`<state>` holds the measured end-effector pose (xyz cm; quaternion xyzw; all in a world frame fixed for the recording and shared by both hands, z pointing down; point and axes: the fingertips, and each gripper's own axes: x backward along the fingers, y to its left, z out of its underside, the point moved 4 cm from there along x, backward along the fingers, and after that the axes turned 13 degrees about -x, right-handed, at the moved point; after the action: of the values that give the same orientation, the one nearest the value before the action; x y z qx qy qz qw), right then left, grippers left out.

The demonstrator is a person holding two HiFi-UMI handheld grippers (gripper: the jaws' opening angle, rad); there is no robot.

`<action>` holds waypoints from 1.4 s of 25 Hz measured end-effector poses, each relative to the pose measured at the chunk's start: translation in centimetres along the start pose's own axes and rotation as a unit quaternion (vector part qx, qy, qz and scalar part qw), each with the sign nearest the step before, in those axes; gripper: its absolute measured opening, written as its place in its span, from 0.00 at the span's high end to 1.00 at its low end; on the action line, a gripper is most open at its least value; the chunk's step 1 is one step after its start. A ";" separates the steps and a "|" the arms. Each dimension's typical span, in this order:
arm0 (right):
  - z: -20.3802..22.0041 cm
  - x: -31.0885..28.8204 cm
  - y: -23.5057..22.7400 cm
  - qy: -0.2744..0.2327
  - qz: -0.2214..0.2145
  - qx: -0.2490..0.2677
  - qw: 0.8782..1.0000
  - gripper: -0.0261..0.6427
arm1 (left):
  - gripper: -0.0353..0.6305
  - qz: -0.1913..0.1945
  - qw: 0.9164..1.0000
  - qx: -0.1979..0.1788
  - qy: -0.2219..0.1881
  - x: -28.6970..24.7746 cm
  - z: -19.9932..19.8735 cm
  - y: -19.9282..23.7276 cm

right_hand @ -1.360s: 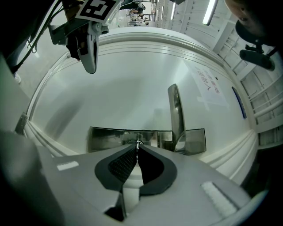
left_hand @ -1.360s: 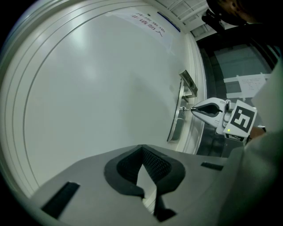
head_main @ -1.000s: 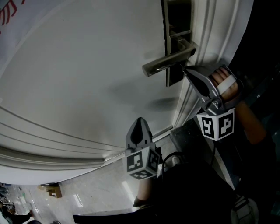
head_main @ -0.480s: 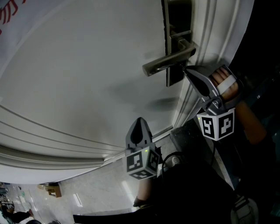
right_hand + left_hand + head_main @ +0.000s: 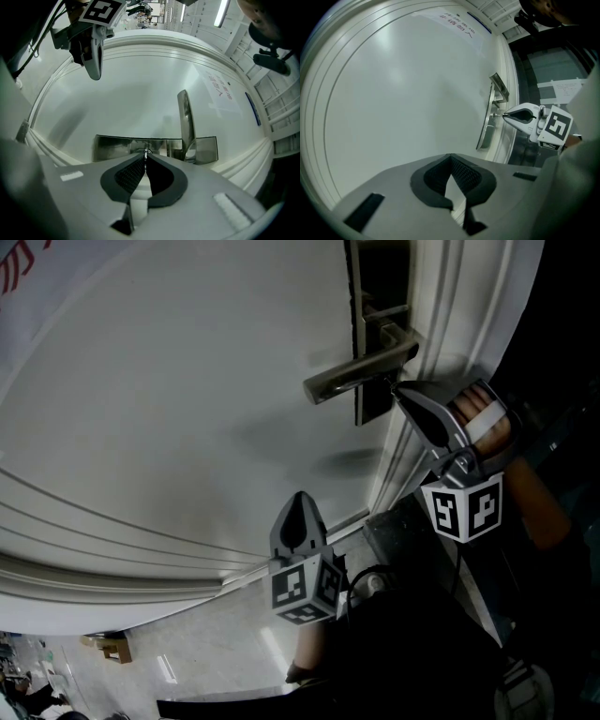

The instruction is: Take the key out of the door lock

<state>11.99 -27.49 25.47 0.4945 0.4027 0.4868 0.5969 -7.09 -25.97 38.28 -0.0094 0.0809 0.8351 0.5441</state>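
A white door carries a dark metal lock plate with a lever handle. My right gripper has its tips against the plate just under the handle. In the right gripper view its jaws are shut on the thin metal key, which still points into the lock plate beside the handle. From the left gripper view, the key shows as a short pin between plate and right gripper. My left gripper hangs lower, apart from the door, shut with nothing in it.
The moulded door frame runs right of the lock, with a dark opening beyond it. A paper notice is stuck high on the door. A hand holds the right gripper. Tiled floor lies below.
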 end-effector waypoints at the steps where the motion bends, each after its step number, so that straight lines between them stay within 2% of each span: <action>1: 0.0 0.0 0.0 0.000 0.000 0.000 1.000 0.94 | 0.95 0.000 1.000 0.000 0.000 0.0 0.0 0.0; 35: 0.0 0.5 0.1 -0.003 0.001 0.001 1.000 0.94 | 0.95 0.000 1.000 0.001 0.002 0.1 0.3 -0.2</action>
<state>12.07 -27.03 25.54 0.4974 0.4007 0.4852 0.5971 -6.91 -25.73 38.52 -0.0108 0.0831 0.8351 0.5436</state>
